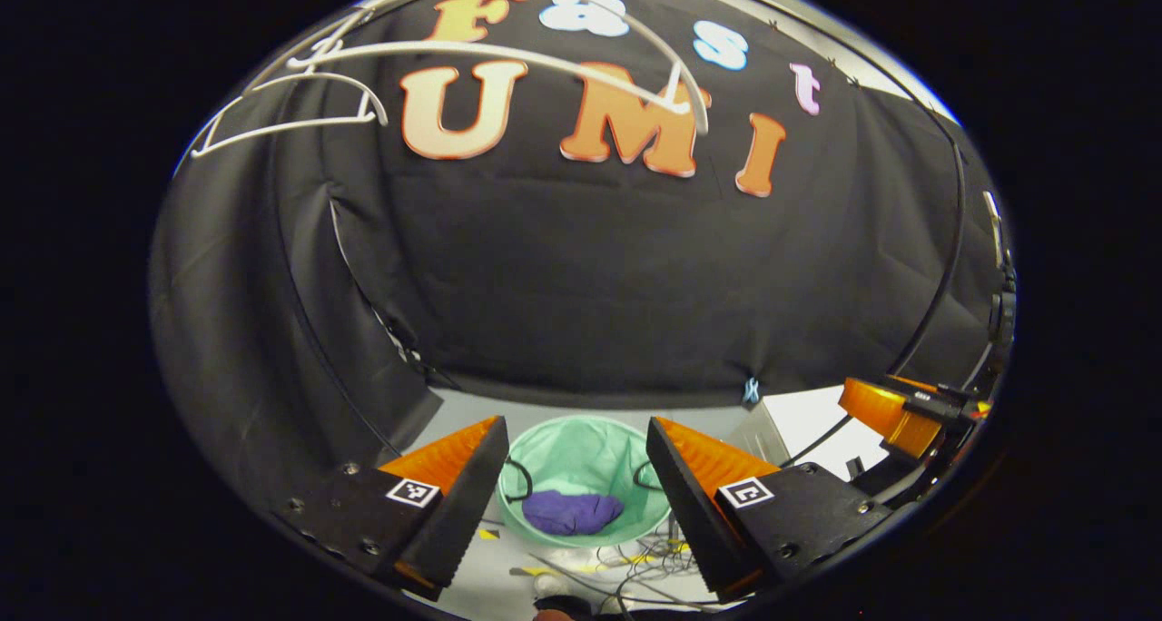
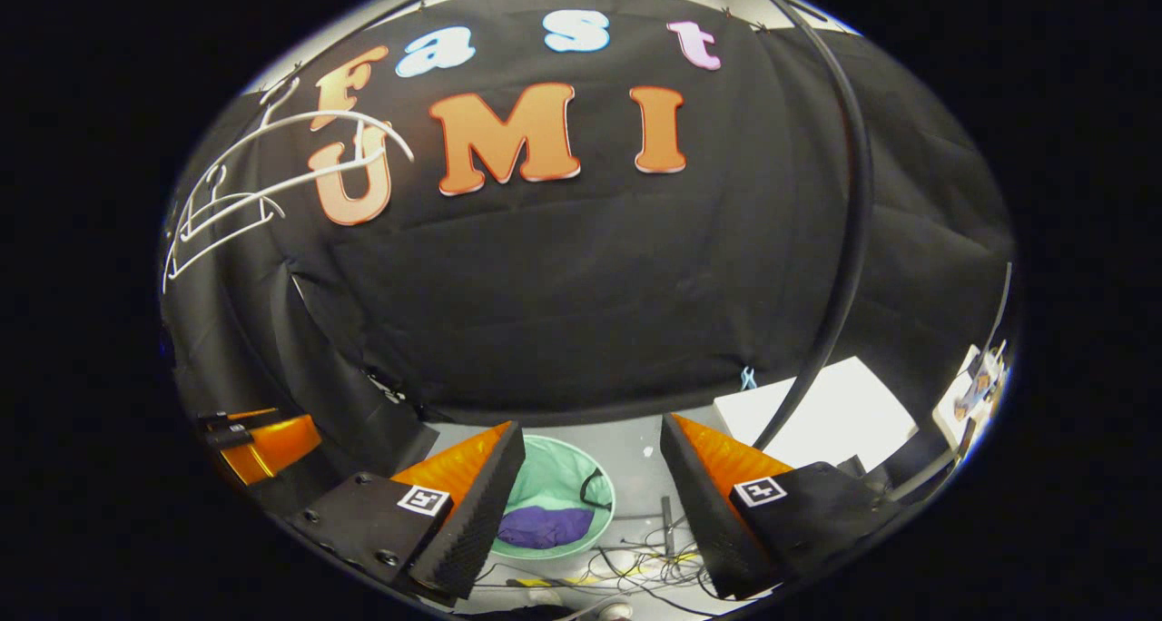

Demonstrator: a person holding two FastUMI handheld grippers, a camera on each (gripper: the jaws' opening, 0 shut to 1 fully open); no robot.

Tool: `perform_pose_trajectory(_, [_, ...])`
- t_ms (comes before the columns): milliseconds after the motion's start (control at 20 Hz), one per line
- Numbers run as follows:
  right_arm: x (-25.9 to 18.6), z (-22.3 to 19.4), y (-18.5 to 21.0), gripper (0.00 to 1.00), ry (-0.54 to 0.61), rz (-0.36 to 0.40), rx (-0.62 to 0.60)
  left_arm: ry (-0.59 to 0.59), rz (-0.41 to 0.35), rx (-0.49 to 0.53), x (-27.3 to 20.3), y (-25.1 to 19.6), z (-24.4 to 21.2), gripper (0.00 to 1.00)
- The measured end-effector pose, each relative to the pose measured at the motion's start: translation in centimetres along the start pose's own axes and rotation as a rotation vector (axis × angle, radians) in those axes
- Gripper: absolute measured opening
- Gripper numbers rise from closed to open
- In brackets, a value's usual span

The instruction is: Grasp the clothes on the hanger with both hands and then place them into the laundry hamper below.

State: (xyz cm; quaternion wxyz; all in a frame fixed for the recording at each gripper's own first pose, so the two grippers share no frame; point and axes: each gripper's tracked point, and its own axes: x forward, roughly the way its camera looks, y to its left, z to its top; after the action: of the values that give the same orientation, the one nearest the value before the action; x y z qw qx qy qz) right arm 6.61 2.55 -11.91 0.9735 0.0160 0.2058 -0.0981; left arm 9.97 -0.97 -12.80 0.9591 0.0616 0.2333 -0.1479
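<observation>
Both grippers hang above the laundry hamper (image 1: 585,476), a pale green mesh tub on the floor below and ahead of them. In the left gripper view the left gripper (image 1: 577,485) has its fingers spread wide apart with nothing between them, and the hamper's mouth shows straight through the gap. The purple garment (image 1: 572,512) lies bunched on the hamper's bottom, well below the fingertips and touching neither.

In the right gripper view the right gripper (image 2: 592,489) is likewise spread and empty. From here the hamper (image 2: 554,498) sits below and towards its left finger, with the purple garment (image 2: 543,526) partly hidden behind that finger. The other gripper's body shows off to the side in each view.

Up and to the left of both grippers, white plastic hangers (image 1: 495,58) hang bare on the rail; from the right gripper they sit farther to the left (image 2: 272,181). No clothing can be seen on them.

By my reading, the placing step is done: the garment is in the hamper and both grippers have let go. If no more clothes wait out of view, the next move calls only for lifting both grippers clear without catching the hamper's rim or the loose cables (image 1: 635,562) on the floor beside it.
</observation>
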Motion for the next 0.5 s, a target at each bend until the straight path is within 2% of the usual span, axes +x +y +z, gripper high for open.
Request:
perform_pose_trajectory(250, [-5.2,4.9,-1.7,0.98,-0.139,0.035,-0.026,-0.171,0.031,-0.056,-6.2,0.6,6.3,0.97])
perform_pose_trajectory(500, [-10.3,8.3,-3.8,0.98,-0.244,0.071,-0.056,-0.331,0.091,-0.040,-14.3,0.6,11.6,0.96])
